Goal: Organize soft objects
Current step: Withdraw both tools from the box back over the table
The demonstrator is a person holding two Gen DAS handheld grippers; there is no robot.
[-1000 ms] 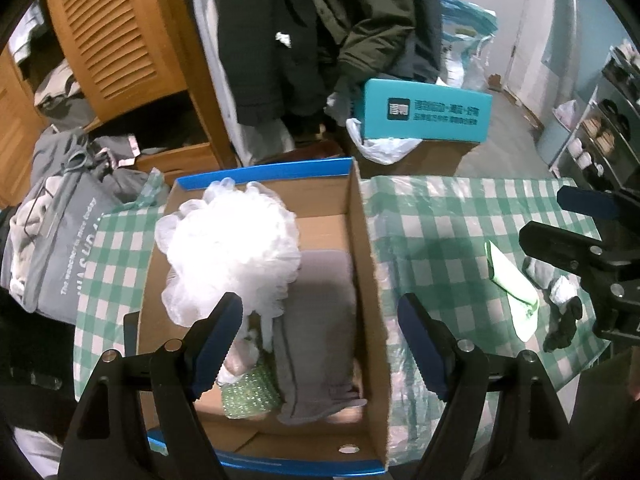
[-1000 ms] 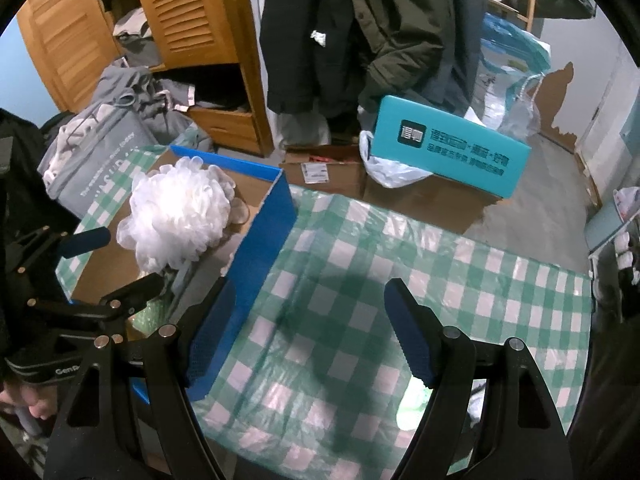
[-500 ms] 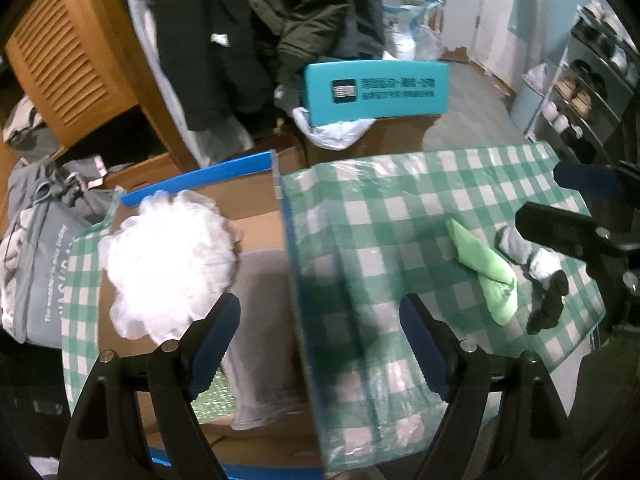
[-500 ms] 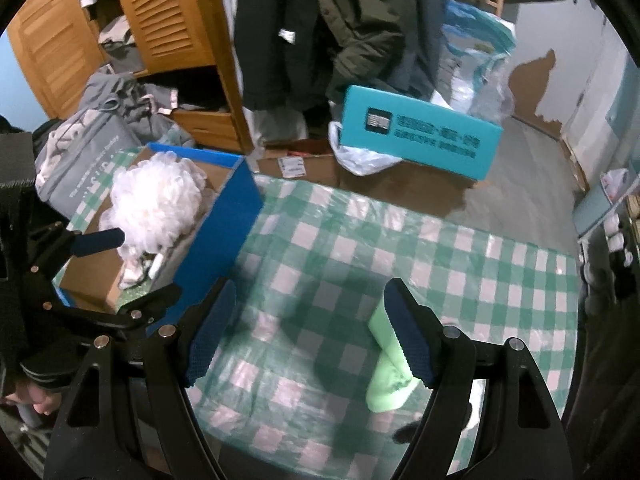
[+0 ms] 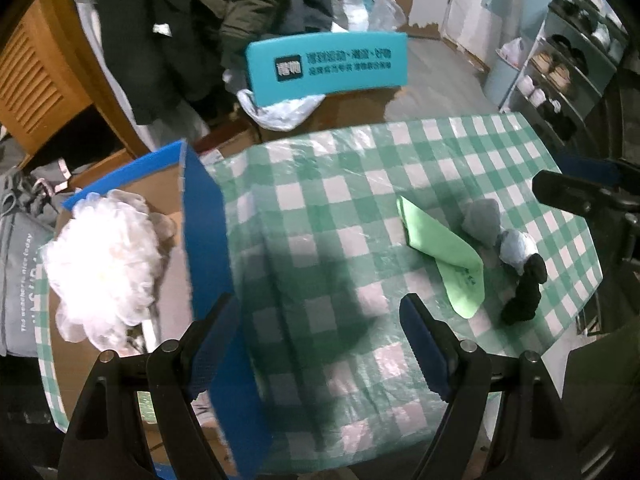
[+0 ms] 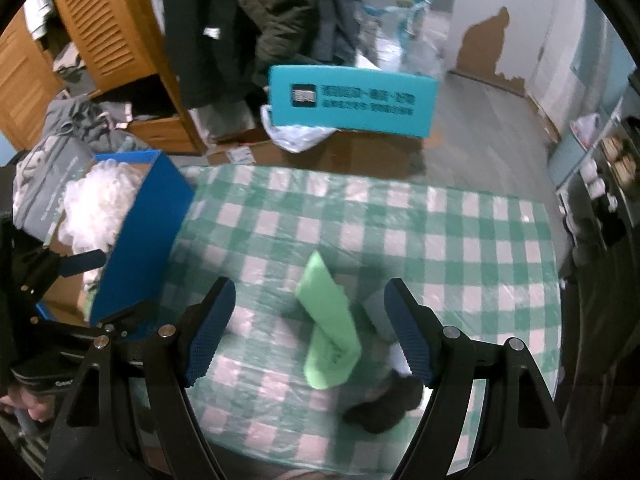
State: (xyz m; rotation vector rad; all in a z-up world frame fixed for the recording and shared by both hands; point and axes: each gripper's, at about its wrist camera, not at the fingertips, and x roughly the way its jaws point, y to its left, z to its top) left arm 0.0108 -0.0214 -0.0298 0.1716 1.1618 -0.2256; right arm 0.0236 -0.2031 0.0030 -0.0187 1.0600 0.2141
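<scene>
Cluttered room, coats and wardrobe behind; bench (image 5: 360,184) wears a green check cloth. Cardboard box (image 5: 204,216) sits at its left edge as the drop spot, white mesh pouf (image 5: 100,256) already inside. Green cloth (image 6: 328,328), grey sock (image 5: 482,220) and black sock (image 5: 524,292) lie loose together on the right, unsorted. My right hand-held gripper (image 6: 308,332) hangs spread wide around the green cloth, touching nothing; left hand-held gripper (image 5: 320,344) is also spread, empty, beside the box wall.

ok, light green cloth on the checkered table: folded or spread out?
Folded. The light green cloth lies as a narrow strip with a doubled, creased edge on the checkered tablecloth, not opened flat.
</scene>
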